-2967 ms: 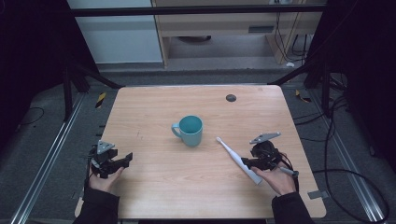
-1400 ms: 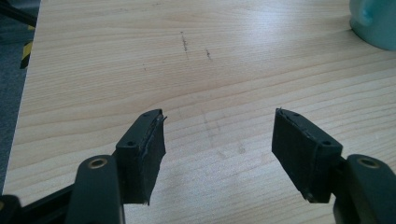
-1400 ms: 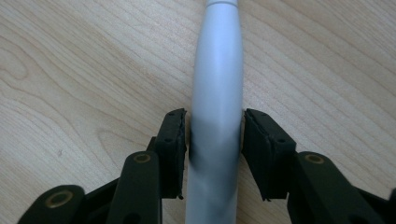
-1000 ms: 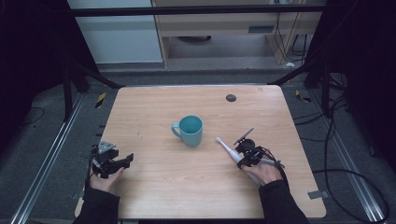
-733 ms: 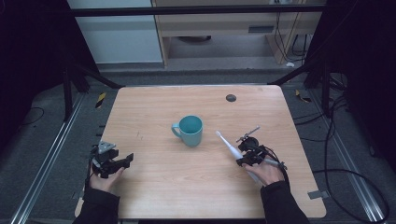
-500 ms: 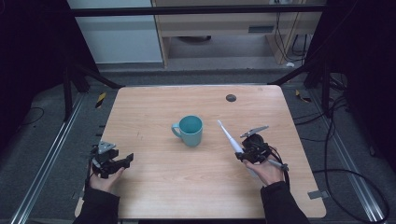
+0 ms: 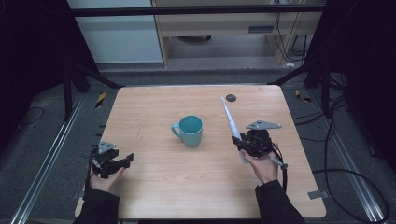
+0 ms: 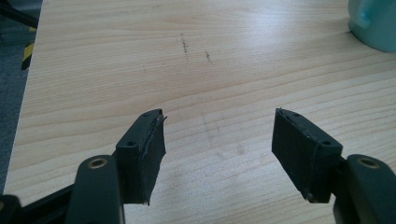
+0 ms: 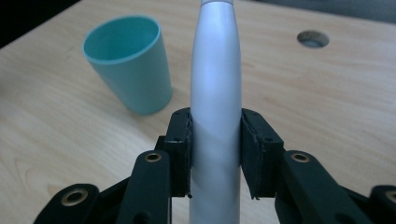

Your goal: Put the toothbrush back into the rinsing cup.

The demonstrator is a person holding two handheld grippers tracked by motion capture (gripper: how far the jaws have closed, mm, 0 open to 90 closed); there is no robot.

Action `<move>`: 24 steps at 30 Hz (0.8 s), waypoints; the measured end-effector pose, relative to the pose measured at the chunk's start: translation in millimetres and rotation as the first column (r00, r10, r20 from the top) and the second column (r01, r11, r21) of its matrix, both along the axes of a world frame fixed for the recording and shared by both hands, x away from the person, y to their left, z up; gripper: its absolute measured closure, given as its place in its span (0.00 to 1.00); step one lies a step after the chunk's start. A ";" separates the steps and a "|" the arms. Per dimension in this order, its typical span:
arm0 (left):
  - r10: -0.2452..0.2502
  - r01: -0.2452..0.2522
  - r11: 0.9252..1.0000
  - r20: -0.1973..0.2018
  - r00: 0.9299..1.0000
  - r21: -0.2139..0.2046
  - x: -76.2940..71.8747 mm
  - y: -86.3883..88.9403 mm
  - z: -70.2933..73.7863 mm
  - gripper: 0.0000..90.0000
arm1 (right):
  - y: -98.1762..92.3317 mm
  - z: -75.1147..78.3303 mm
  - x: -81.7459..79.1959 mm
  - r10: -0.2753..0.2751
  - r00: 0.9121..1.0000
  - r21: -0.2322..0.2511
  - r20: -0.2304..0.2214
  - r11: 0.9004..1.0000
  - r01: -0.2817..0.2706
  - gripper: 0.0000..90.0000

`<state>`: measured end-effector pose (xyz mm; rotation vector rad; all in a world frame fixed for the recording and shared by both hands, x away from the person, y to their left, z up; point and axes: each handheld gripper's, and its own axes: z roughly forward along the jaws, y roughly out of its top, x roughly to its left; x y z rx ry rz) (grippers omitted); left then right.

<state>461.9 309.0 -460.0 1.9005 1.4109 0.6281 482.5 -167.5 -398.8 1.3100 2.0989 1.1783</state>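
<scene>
A teal mug [image 7: 189,130] stands upright mid-table, handle to the left; it is also in the right gripper view as the mug [image 9: 128,69]. My right gripper [image 7: 243,143] is shut on a long silver-white electric toothbrush [image 7: 230,122], lifted off the table and tilted up and away, right of the mug. In the right gripper view the toothbrush body [image 9: 215,93] is clamped between both pads. My left gripper [image 7: 122,161] rests at the table's front left, open and holding nothing; its fingers [image 8: 148,147] stand wide apart over bare wood.
A round cable hole [image 7: 230,98] lies at the back right of the wooden table [image 7: 154,107]. A mug edge [image 8: 373,23] shows at the top right of the left gripper view. Dark frame legs and cables surround the table.
The right gripper closed on the toothbrush lying on the table and raised it, swinging its tip from flat to pointing up and away. The left gripper stayed put.
</scene>
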 end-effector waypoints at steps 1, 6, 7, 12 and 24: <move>0.000 0.000 1.000 0.001 1.000 0.000 0.0 0.0 0.1 0.38 | 1.8 1.5 0.5 -0.009 1.000 0.006 0.017 1.000 0.009 0.74; 0.001 -0.001 1.000 -0.001 1.000 -0.002 0.1 0.3 -0.3 0.38 | 10.7 7.8 5.8 -0.056 0.996 0.047 0.070 0.997 0.053 0.74; 0.001 -0.001 1.000 0.000 1.000 -0.002 0.1 0.3 -0.2 0.38 | 12.4 9.2 7.0 -0.063 0.995 0.053 0.078 0.997 0.059 0.74; 0.000 0.000 1.000 0.000 1.000 -0.004 0.1 0.2 -0.2 0.38 | 23.5 14.8 12.8 -0.086 0.990 0.086 0.111 0.993 0.076 0.74; 0.002 -0.002 1.000 0.001 1.000 -0.007 0.2 0.9 -0.1 0.38 | 54.0 20.0 26.3 -0.140 0.972 0.166 0.189 0.980 0.109 0.74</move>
